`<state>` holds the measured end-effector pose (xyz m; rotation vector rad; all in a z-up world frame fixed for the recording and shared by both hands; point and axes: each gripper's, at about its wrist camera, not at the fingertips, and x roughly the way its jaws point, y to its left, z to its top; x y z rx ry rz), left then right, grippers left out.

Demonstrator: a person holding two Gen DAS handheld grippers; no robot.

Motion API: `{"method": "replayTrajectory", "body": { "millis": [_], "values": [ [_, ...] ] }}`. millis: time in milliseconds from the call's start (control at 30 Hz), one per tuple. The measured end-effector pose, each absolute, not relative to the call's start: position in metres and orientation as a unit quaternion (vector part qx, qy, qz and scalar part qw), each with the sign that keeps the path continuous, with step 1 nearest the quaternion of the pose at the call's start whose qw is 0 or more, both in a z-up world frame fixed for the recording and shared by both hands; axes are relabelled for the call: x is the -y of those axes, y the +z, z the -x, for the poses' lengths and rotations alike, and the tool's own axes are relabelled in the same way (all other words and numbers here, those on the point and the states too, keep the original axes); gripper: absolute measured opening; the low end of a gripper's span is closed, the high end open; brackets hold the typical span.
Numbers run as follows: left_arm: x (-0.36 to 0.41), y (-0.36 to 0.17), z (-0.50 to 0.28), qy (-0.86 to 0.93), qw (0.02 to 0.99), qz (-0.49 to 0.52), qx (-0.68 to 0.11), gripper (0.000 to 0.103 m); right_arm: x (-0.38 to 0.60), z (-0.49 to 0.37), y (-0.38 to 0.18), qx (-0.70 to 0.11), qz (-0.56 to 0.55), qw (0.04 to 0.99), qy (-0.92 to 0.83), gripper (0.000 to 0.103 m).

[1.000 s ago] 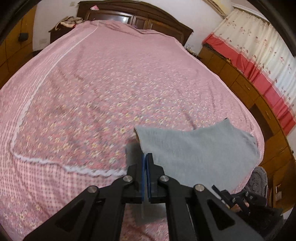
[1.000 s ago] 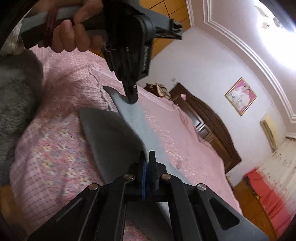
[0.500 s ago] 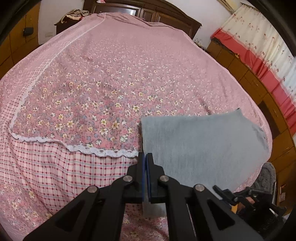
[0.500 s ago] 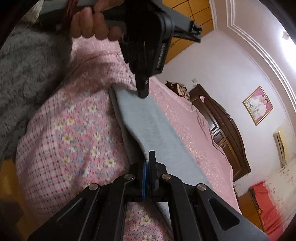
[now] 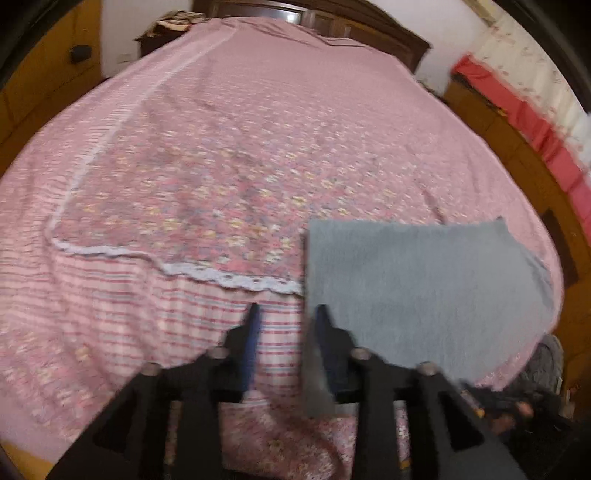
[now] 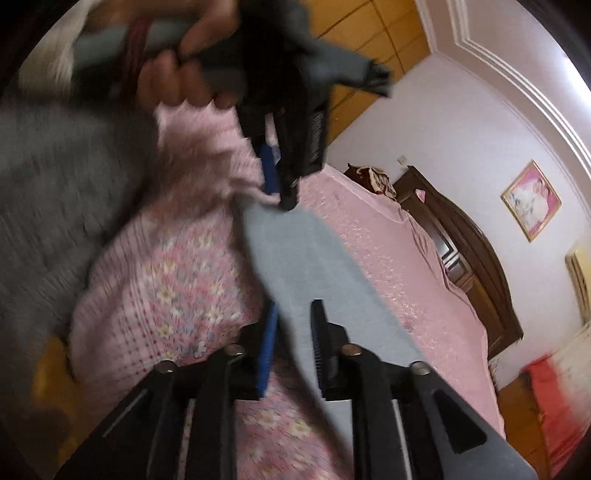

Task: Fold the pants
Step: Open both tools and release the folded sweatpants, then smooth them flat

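The grey pants (image 5: 417, 284) lie folded flat in a rough rectangle at the near right corner of the pink floral bed (image 5: 240, 147). My left gripper (image 5: 286, 314) is open, its jaws apart at the cloth's near left corner, holding nothing. In the right wrist view the pants (image 6: 303, 266) run as a grey strip along the bed edge. My right gripper (image 6: 293, 314) is open over the strip's near end. The left gripper (image 6: 280, 184) shows at the strip's far end, held by a hand.
A dark wooden headboard (image 5: 351, 26) stands at the far end of the bed. Wooden cabinets (image 5: 517, 147) and a red and white curtain (image 5: 535, 110) line the right side. A grey fuzzy garment (image 6: 55, 177) hangs at the left of the right wrist view.
Both grippers were shut on the pants' edge and have opened, letting the cloth go. The pants now lie flat on the bed. Both views are blurred by motion.
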<state>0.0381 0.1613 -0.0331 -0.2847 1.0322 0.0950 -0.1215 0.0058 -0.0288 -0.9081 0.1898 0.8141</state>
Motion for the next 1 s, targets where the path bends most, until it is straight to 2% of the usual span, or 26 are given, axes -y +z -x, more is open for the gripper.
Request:
{"method": "replayTrajectory", "body": {
  "millis": [67, 133, 167, 300, 400, 500, 667, 800, 1000],
  "values": [
    [-0.16, -0.022, -0.039, 0.059, 0.864, 0.12, -0.486, 0.037, 0.009, 0.117, 0.004, -0.096, 0.364, 0.844, 0.382, 0.025],
    [-0.147, -0.004, -0.039, 0.072, 0.876, 0.096, -0.468, 0.038, 0.028, 0.105, 0.031, -0.118, 0.291, 0.863, 0.395, 0.039],
    [-0.14, 0.001, -0.04, 0.074, 0.881, 0.085, -0.459, 0.038, 0.038, 0.096, 0.041, -0.132, 0.253, 0.869, 0.404, 0.04],
    [-0.089, 0.015, -0.045, 0.059, 0.902, 0.027, -0.426, 0.042, 0.07, 0.038, 0.036, -0.228, 0.136, 0.886, 0.381, 0.038],
    [-0.045, 0.007, -0.048, 0.053, 0.911, -0.007, -0.409, 0.042, 0.084, 0.01, 0.015, -0.286, 0.109, 0.897, 0.319, 0.032],
    [-0.011, -0.011, -0.05, 0.02, 0.912, -0.004, -0.409, 0.042, 0.092, 0.004, 0.001, -0.3, 0.102, 0.898, 0.306, 0.031],
    [0.009, -0.057, -0.053, 0.013, 0.889, -0.01, -0.459, 0.042, 0.099, 0.001, -0.025, -0.348, 0.082, 0.884, 0.302, 0.028],
    [-0.002, -0.06, -0.04, 0.014, 0.89, 0.024, -0.456, 0.042, 0.101, 0.013, -0.029, -0.348, 0.081, 0.884, 0.302, 0.028],
    [0.003, -0.063, -0.023, 0.02, 0.89, -0.004, -0.455, 0.042, 0.102, 0.025, -0.026, -0.354, 0.079, 0.874, 0.324, 0.028]
  ]
}}
